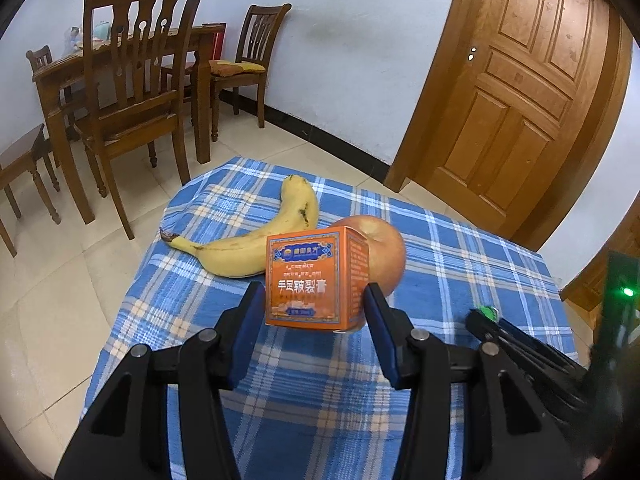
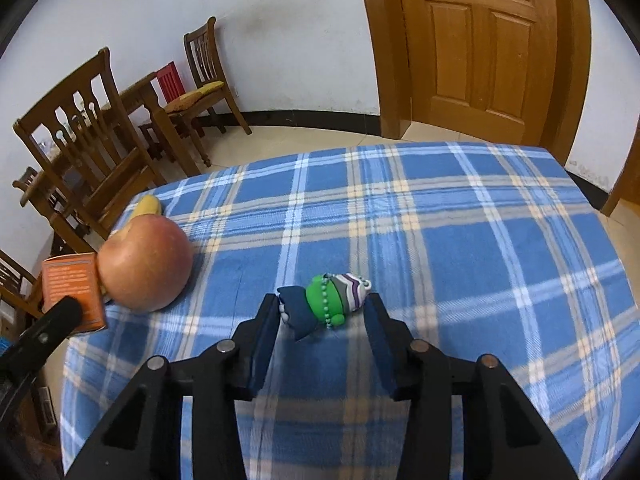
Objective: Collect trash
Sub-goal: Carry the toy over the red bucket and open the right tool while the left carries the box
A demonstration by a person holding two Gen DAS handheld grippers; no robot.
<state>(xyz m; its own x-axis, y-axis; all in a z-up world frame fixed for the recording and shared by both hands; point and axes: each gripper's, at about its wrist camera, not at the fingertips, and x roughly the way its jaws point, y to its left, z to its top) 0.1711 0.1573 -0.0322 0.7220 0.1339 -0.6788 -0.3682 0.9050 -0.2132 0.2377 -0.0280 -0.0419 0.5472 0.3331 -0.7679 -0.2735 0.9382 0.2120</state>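
A: Left gripper status?

B: Clamped on the orange box, pads on both side faces. The box sits upright near the left edge of the surface, touching the apple behind it, with the banana further left. Side grip makes sense: flat faces, and it clears the fruit.

A: Right gripper?

B: Narrowed around the small toy keychain, a green and striped figure with a bead chain, lying flat near the middle of the surface. The left pad touches its dark blue end. The right pad looks to be at the striped end, but I can't confirm firm contact, so I read it as closing, not yet a secured hold.

A: Why both at once?

B: My guess: the box and the toy count as trash and the fruit stays. One item per hand saves a trip.

A: Risk?

B: The toy is lumpy and may pivot or slip. The box could nudge the apple on lift.
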